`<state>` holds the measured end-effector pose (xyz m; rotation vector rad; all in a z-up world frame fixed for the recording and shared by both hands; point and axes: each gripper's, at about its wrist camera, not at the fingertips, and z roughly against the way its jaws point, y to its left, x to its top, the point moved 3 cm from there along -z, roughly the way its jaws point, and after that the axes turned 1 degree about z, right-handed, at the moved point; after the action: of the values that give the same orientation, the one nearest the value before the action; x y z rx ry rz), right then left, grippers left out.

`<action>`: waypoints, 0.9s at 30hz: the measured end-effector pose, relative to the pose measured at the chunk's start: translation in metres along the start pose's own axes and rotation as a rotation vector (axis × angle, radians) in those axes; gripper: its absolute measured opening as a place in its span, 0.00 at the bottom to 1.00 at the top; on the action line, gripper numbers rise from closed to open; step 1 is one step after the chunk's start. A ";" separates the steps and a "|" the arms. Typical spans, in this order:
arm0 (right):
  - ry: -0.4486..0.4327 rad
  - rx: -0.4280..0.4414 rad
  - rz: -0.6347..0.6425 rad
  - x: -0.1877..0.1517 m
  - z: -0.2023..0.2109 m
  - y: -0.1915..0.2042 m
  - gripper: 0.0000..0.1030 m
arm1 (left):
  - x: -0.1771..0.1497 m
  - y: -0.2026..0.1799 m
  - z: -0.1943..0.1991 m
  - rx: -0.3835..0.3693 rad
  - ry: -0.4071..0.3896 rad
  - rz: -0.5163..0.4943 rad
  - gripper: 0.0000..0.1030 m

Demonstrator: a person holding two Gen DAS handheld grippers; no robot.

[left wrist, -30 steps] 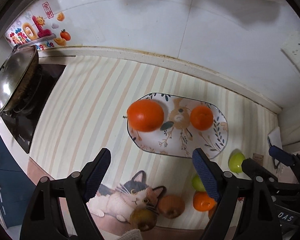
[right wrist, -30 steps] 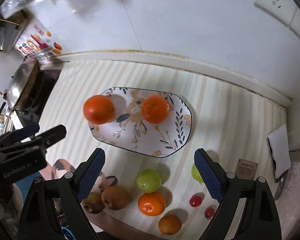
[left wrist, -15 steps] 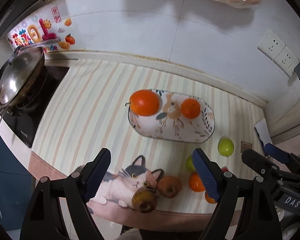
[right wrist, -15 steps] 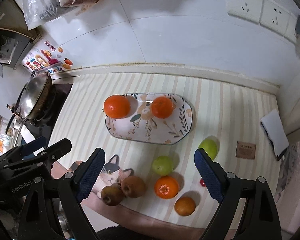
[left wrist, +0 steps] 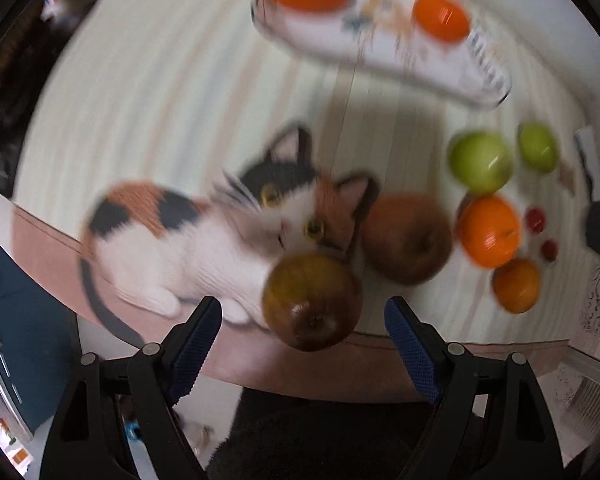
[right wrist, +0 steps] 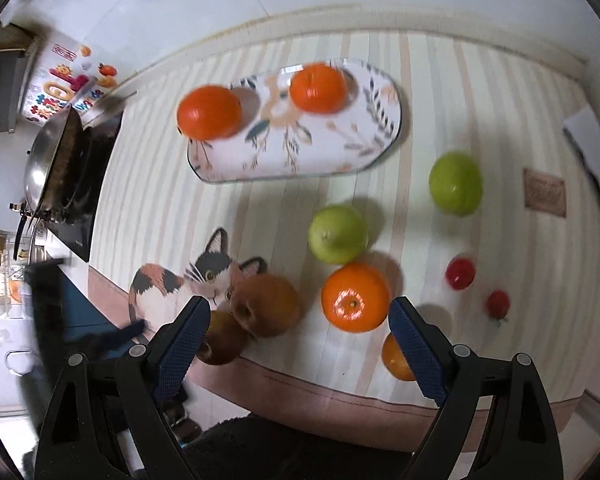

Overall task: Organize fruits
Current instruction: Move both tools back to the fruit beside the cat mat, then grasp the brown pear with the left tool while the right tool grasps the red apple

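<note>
My left gripper (left wrist: 303, 316) is open and points straight down over a brown fruit (left wrist: 312, 304) at the counter's front edge; the pads are clear of it. A second brown fruit (left wrist: 408, 238) lies beside it. My right gripper (right wrist: 299, 320) is open too, with an orange (right wrist: 355, 296) and the brown fruits (right wrist: 268, 304) just beyond its tips. Two green fruits (right wrist: 337, 233) (right wrist: 455, 182), a smaller orange (right wrist: 396, 358) and two small red fruits (right wrist: 460, 273) lie loose. The patterned plate (right wrist: 332, 148) holds two oranges (right wrist: 209, 111) (right wrist: 318, 87).
A striped mat with a cat picture (right wrist: 168, 288) covers the counter. A wok (right wrist: 48, 168) sits on the stove at the left. A brown tag (right wrist: 544, 198) and a white pad (right wrist: 592, 144) lie at the right. The tiled wall runs behind the plate.
Both grippers have dropped toward the counter's front edge, so the loose fruits loom larger. The left now hangs over the brown fruits. Both sets of jaws stand as wide as before.
</note>
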<state>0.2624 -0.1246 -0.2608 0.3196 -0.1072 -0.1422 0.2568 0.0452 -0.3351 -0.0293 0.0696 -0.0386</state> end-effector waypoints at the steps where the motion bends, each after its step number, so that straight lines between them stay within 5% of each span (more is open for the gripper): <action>1: 0.012 -0.005 0.002 -0.002 -0.006 0.000 0.90 | -0.002 -0.001 -0.010 -0.014 0.022 0.003 0.81; 3: 0.033 -0.003 0.009 -0.003 -0.015 0.000 0.90 | -0.002 -0.002 -0.023 -0.001 0.033 0.002 0.81; 6: 0.066 -0.002 0.027 -0.002 -0.027 0.005 0.90 | 0.000 -0.002 -0.032 -0.022 0.014 0.012 0.65; 11: 0.124 -0.004 0.058 0.001 -0.054 0.017 0.90 | -0.002 0.009 -0.024 0.039 -0.051 0.009 0.65; 15: 0.162 0.008 0.071 0.004 -0.078 0.028 0.90 | -0.002 0.048 -0.022 0.048 -0.046 0.103 0.65; 22: 0.244 0.000 0.114 0.003 -0.125 0.048 0.89 | 0.000 0.071 -0.027 -0.035 0.005 0.186 0.66; 27: 0.281 -0.035 0.150 -0.005 -0.145 0.053 0.76 | 0.001 0.075 -0.028 -0.034 0.006 0.194 0.65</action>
<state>0.2825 -0.0299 -0.3812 0.2930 0.1496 0.0504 0.2587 0.1196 -0.3651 -0.0563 0.0790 0.1560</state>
